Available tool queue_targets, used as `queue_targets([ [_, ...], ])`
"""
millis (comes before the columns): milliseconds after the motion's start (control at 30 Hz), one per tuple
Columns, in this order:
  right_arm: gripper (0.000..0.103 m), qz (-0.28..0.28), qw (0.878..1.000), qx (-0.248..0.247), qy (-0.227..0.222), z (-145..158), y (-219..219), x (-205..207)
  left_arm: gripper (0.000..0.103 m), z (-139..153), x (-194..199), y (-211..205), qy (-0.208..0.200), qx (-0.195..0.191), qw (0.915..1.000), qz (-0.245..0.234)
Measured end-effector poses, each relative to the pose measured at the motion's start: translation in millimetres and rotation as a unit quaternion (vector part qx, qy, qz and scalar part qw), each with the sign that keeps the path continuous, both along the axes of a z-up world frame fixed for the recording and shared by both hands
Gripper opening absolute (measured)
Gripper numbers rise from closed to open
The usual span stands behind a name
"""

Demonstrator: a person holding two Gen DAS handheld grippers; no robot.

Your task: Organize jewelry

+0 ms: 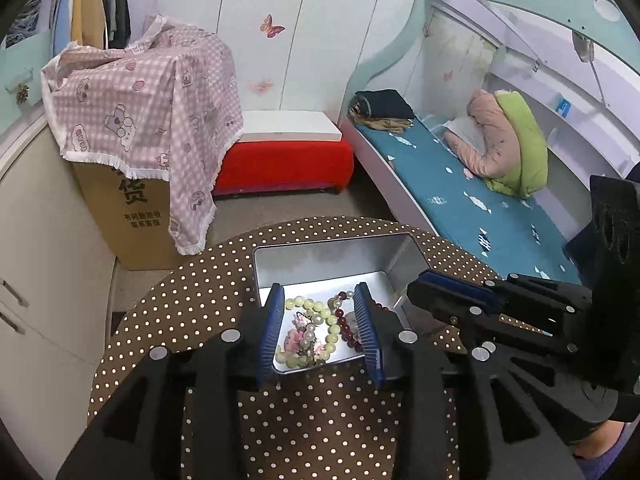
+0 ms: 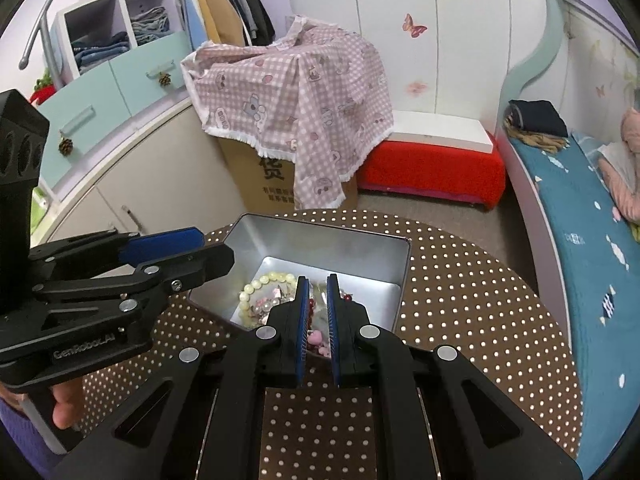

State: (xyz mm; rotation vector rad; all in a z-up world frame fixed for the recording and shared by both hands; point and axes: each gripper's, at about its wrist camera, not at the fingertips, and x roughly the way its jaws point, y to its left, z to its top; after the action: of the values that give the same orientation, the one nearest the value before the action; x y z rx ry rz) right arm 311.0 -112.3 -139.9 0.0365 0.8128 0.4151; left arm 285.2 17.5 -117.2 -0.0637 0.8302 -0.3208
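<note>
An open silver tin stands on a round brown table with white dots. In the tin lie a pale green bead bracelet, a dark red bead string, a pearl strand and a pink charm. My left gripper hovers open over this heap, its blue pads apart and touching nothing. My right gripper is shut to a thin slit above the tin's right half. I see nothing gripped in it.
Behind the table stands a cardboard box under a pink checked cloth. A red bench sits against the wall. A bed with a teal sheet runs along the right. Cream cabinets are on the left. A hand holds the left gripper.
</note>
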Motion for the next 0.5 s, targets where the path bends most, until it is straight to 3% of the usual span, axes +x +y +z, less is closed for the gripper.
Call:
queue_targets([
  [233, 0.012, -0.009, 1.000, 0.003, -0.012, 14, -6, -16, 0.062, 15, -19, 5, -0.027, 0.003, 0.9994, 0.019],
  [300, 0.015, -0.017, 1.000, 0.002, -0.020, 22, -10, -26, 0.075, 21, -31, 7, -0.046, 0.011, 0.9983, 0.033],
  [333, 0.019, -0.019, 0.999, 0.001, -0.026, 26, -12, -30, 0.078, 26, -38, 8, -0.057, 0.015, 0.9974, 0.042],
  [400, 0.053, -0.030, 0.999, -0.002, -0.043, 35, -17, -46, 0.085, 34, -51, 9, -0.079, 0.024, 0.9952, 0.054],
  [500, 0.056, -0.034, 0.997, -0.004, -0.064, 49, -21, -68, 0.090, 47, -75, 6, -0.107, 0.042, 0.9912, 0.065],
])
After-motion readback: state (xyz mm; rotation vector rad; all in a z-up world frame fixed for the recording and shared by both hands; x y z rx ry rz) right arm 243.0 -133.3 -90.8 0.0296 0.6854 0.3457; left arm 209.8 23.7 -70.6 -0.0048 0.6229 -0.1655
